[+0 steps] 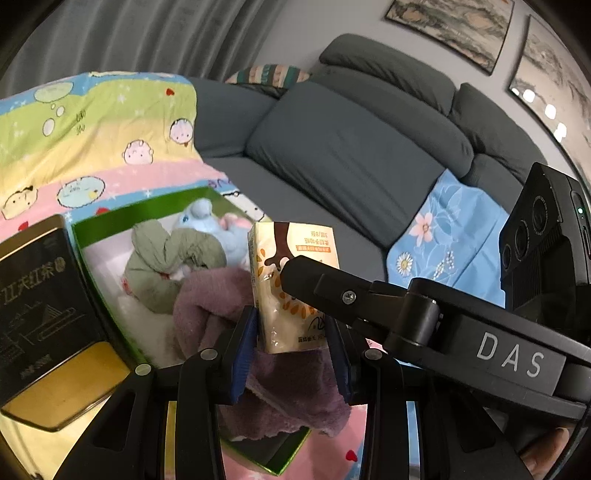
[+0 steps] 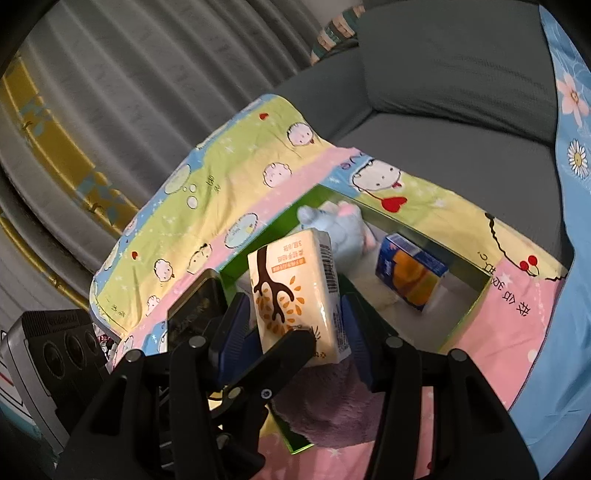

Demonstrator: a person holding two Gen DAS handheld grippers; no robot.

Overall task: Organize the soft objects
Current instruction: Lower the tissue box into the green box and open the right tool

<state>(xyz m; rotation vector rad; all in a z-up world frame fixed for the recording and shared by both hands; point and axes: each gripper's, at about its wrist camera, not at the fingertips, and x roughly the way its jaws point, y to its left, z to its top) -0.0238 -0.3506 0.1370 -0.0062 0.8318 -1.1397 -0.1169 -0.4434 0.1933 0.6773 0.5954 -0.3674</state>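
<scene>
Two grippers, one pack. Room first, from the left of the frame: grey curtain [image 1: 129,33] at upper left, a cartoon-print sheet [image 1: 92,140] spread over a grey sofa [image 1: 351,147], a striped cushion [image 1: 269,74] at top centre and a blue floral cloth [image 1: 454,236] on the seat at right. Framed pictures [image 1: 450,29] hang on the wall at upper right.

Counts, left to right:
- One black tea tin [image 1: 40,302], lower left, just beside the box.
- One green box [image 1: 147,210] with a white inside, sitting on the sheet.
- One olive cloth [image 1: 162,258], bundled in the box.
- One blue plush toy [image 1: 210,225] behind it, at the box's far end.
- One purple towel [image 1: 210,306], drooping over the near rim.
- Two packs: a beige tissue pack [image 1: 295,243] with a brown tree print, and a blue-and-orange pack [image 2: 410,273] lying in the box at right in the right wrist view.
- Two framed pictures, one cushion, one floral cloth.

My left gripper [image 1: 291,317] is partly closed, with its blue pads pressed on the lower end of the beige tissue pack. My right gripper [image 2: 295,301] is set somewhat wider and also clamps that pack. Each view shows the other gripper's black finger lying across the pack's front face. The pack is upright above the near end of the box, over the purple towel; whether it touches the towel, I can't tell.
</scene>
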